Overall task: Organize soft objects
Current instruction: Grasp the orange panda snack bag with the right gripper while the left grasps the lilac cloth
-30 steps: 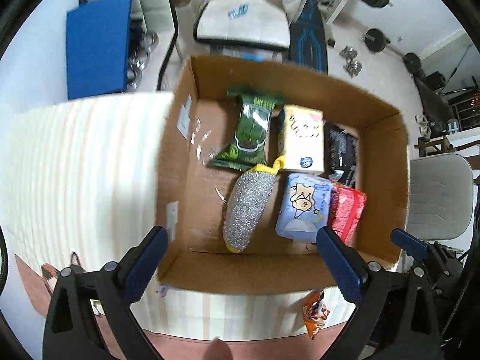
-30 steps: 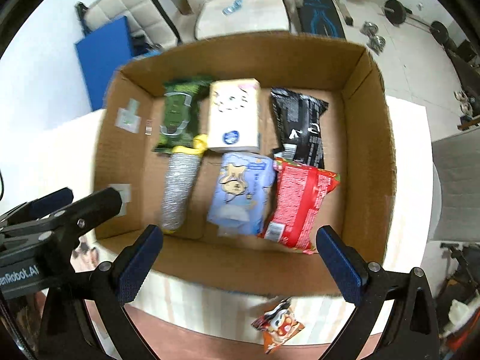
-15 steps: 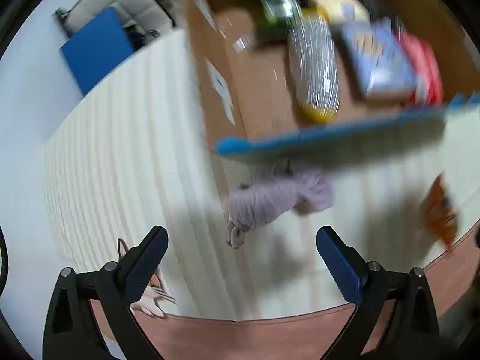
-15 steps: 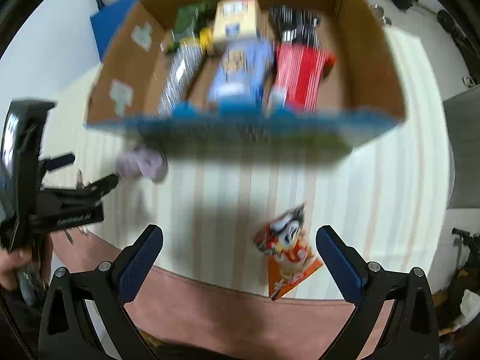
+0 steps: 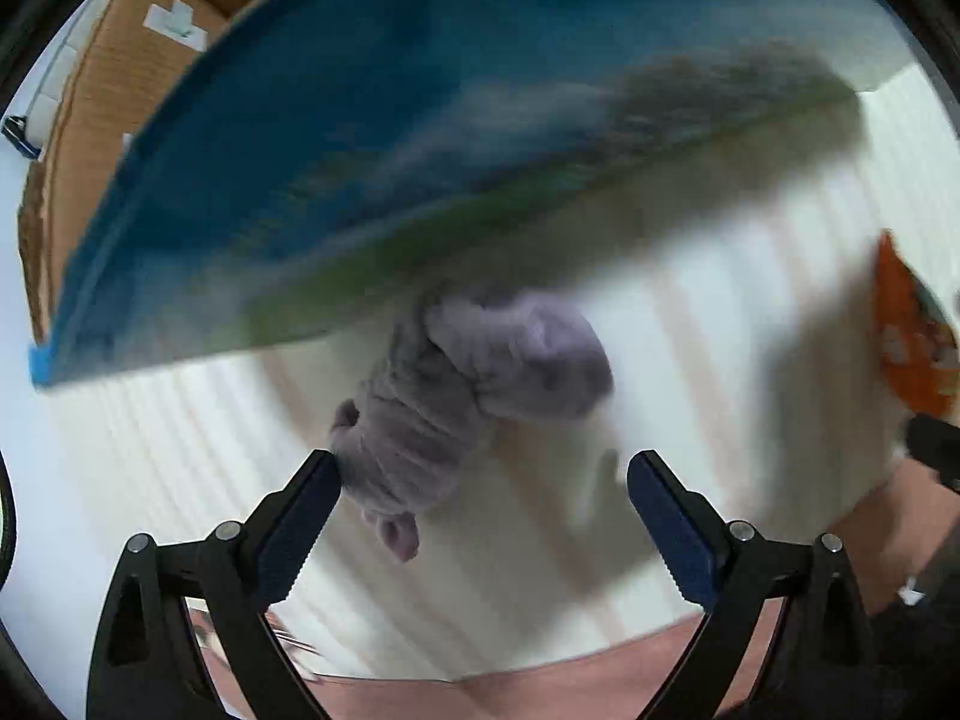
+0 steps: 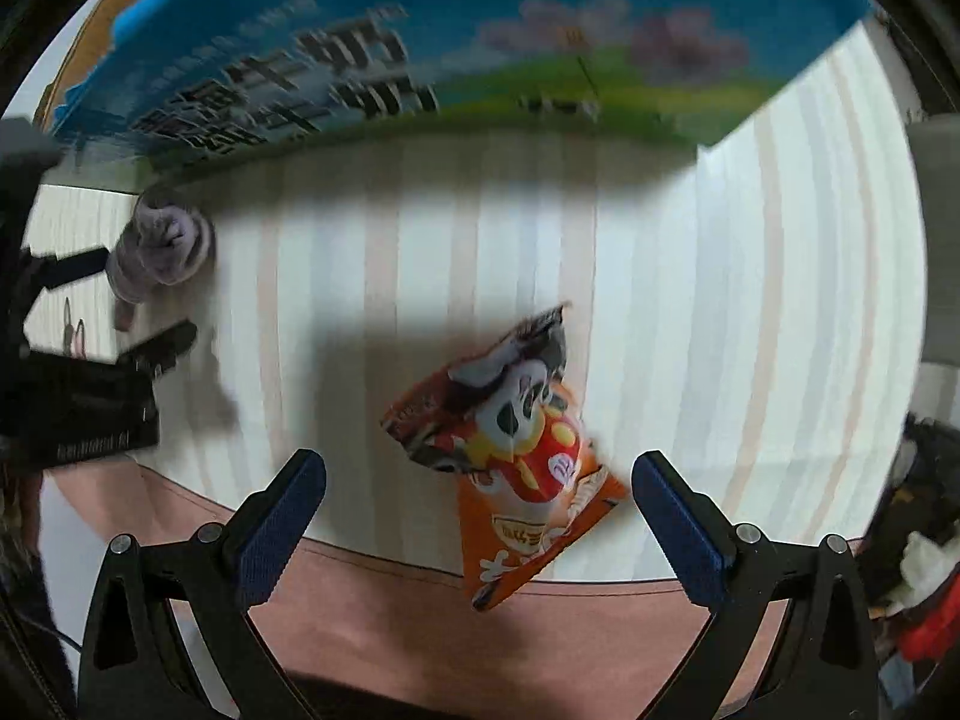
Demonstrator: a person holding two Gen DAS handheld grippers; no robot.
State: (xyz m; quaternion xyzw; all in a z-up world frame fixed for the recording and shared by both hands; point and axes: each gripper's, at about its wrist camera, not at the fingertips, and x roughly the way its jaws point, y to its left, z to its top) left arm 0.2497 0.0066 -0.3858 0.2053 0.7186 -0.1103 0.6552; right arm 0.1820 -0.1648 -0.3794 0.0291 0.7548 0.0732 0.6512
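Note:
A bunched purple sock (image 5: 474,396) lies on the striped tablecloth just in front of the cardboard box (image 5: 252,120), which has a blue and green printed side. My left gripper (image 5: 483,516) is open, low over the sock, its left finger (image 5: 300,516) touching the sock's near end. The sock also shows in the right wrist view (image 6: 159,243). An orange snack bag (image 6: 516,456) lies near the table's front edge. My right gripper (image 6: 480,516) is open and straddles the bag from above.
The box's printed side (image 6: 420,42) fills the far part of both views and hides its contents. The table's front edge (image 6: 390,564) with a pink border runs under both grippers. The left gripper's black body (image 6: 78,384) shows in the right wrist view.
Both grippers have dropped from over the box toward the table in front of it. The left now reaches the sock and the right the snack bag. Both stay open.

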